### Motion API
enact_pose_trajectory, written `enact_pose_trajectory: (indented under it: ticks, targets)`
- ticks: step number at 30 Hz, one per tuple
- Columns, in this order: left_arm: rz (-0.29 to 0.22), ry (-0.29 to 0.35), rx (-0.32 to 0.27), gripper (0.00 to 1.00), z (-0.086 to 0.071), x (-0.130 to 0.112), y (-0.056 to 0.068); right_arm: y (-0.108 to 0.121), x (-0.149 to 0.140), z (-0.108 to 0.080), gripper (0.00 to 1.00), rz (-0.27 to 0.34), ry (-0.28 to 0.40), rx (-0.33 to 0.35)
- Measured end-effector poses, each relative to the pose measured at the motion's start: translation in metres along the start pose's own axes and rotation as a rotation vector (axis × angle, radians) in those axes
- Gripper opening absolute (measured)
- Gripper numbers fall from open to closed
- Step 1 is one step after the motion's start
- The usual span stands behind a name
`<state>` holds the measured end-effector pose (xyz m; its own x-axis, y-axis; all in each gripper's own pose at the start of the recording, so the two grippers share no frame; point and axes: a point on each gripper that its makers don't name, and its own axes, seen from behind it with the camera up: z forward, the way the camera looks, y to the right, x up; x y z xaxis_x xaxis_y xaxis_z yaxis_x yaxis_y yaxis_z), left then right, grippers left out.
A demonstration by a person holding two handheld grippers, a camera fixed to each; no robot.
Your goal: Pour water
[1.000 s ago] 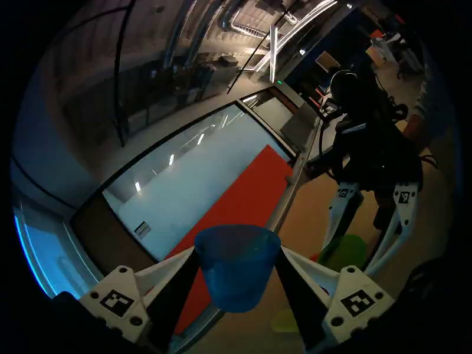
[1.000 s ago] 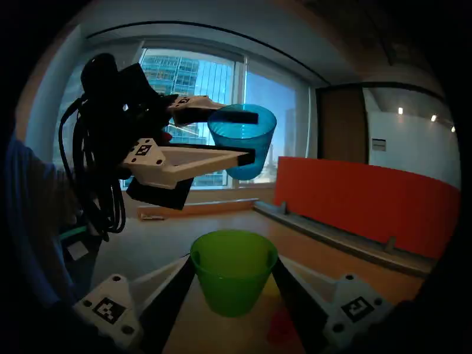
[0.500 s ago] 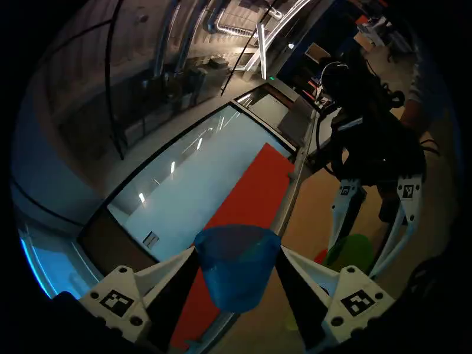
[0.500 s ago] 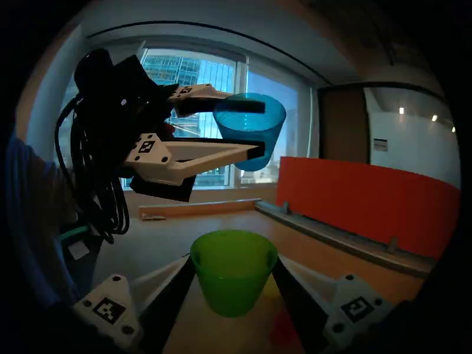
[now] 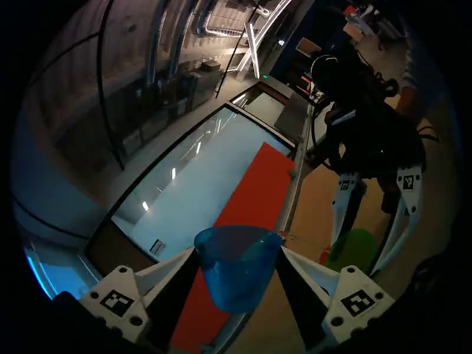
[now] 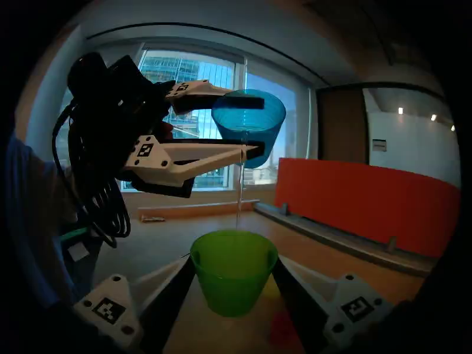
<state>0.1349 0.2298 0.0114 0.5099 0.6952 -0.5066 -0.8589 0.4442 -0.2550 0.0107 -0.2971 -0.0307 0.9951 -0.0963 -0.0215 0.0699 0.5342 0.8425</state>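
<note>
My left gripper (image 5: pixel 237 259) is shut on a translucent blue cup (image 5: pixel 237 286). In the right gripper view that left gripper (image 6: pixel 256 127) holds the blue cup (image 6: pixel 248 121) tilted, high above the green cup. A thin stream of water (image 6: pixel 239 194) falls from the blue cup's rim into the green cup (image 6: pixel 234 277). My right gripper (image 6: pixel 234 262) is shut on the green cup, which stands upright just over the wooden table (image 6: pixel 171 239). In the left gripper view the right gripper (image 5: pixel 356 258) and the green cup (image 5: pixel 357 248) sit at the lower right.
An orange partition (image 6: pixel 366 200) runs along the table's right side, with a metal rail (image 6: pixel 330 236) at its foot. Large windows (image 6: pixel 194 76) stand behind. A person's blue sleeve (image 6: pixel 23 206) and a black cable bundle (image 6: pixel 103 200) are at the left. Small yellow and red items (image 6: pixel 277 321) lie under the green cup.
The blue cup has tipped further and moved slightly over the green cup. Water now streams from it into the green cup. The green cup has stayed still.
</note>
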Motion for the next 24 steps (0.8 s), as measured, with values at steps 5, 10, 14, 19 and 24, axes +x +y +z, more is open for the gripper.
enact_pose_trajectory:
  ticks: [5,10,14,19,24]
  targets:
    - [0.023,0.002,0.004,0.86,0.0014,0.0016,-0.0002,0.0014,0.0004,-0.0014,0.91,0.0,0.002,-0.002]
    - [0.041,0.005,0.004,0.86,0.0016,0.0035,0.001,0.0032,0.0003,-0.0024,0.91,-0.001,0.002,-0.004]
    - [0.053,0.006,0.005,0.85,0.0016,0.0054,0.0007,0.0037,0.0001,-0.0027,0.91,-0.005,0.001,-0.003]
    - [0.074,0.007,0.012,0.86,0.0021,0.007,-0.002,0.0034,0.0005,-0.0031,0.91,-0.01,-0.001,-0.002]
    - [0.092,0.01,0.016,0.85,0.0025,0.0096,-0.0049,0.0039,0.0012,-0.0024,0.91,-0.012,-0.001,-0.003]
